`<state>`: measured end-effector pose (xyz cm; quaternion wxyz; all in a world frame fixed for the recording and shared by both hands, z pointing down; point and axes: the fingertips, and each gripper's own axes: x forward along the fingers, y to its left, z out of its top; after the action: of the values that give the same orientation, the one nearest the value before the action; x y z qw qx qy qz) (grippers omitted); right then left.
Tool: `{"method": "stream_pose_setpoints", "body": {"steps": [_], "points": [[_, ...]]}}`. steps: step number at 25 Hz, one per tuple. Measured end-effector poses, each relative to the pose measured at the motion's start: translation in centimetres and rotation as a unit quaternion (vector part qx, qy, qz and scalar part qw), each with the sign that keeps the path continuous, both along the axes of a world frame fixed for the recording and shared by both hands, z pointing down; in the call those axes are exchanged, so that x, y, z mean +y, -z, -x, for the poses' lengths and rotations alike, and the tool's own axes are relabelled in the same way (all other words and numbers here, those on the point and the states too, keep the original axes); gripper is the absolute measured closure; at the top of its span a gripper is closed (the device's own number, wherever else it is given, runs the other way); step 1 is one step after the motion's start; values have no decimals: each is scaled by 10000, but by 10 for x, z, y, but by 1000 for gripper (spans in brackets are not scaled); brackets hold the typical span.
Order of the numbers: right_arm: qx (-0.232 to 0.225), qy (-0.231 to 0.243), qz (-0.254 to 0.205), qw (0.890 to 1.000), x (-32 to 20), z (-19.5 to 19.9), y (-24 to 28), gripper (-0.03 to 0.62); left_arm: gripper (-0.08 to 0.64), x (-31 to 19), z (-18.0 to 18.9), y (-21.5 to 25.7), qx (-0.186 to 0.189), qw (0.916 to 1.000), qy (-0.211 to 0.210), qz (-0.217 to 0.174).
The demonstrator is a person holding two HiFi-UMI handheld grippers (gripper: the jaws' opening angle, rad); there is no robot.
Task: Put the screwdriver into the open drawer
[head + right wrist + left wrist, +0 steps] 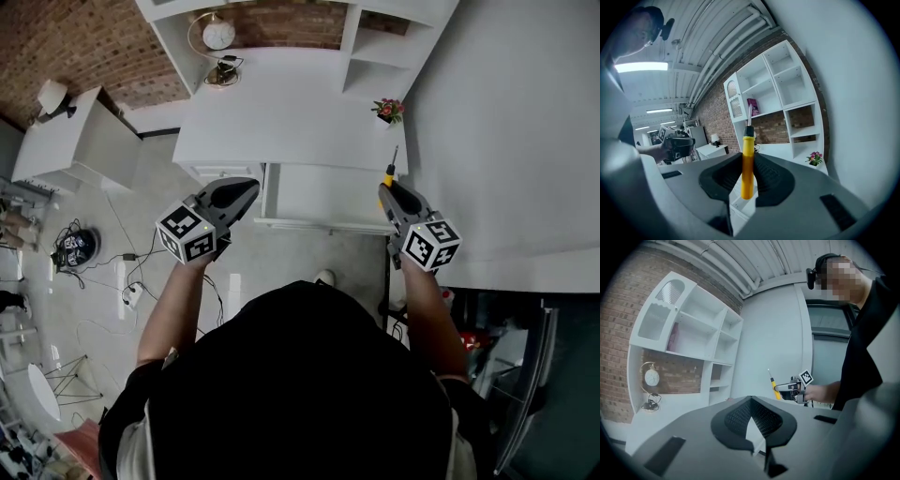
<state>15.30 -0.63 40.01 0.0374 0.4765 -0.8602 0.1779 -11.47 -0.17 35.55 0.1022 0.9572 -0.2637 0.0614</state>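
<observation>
The screwdriver (389, 174) has a yellow handle and a thin metal shaft that points away from me. My right gripper (387, 191) is shut on its handle, just right of the open white drawer (319, 197) under the desk top. In the right gripper view the screwdriver (747, 168) stands upright between the black pads of that gripper (748, 164). My left gripper (249, 187) hovers at the drawer's left front corner, shut with nothing in it; its tips (751, 401) meet. From the left gripper view the screwdriver (774, 389) shows at a distance in the other gripper.
The white desk (281, 112) carries a round clock (217, 36) at the back and a small flower pot (388, 110) at its right. A white wall (506, 122) is close on the right. A second white cabinet (75, 141) and floor cables (122, 272) lie left.
</observation>
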Motion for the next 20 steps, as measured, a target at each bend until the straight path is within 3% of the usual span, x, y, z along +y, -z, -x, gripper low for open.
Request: {"method": "stream_pose_setpoints", "body": {"steps": [20], "points": [[-91, 380, -59, 9992, -79, -62, -1, 508, 543, -57, -67, 13, -96, 9987, 489, -80]]}}
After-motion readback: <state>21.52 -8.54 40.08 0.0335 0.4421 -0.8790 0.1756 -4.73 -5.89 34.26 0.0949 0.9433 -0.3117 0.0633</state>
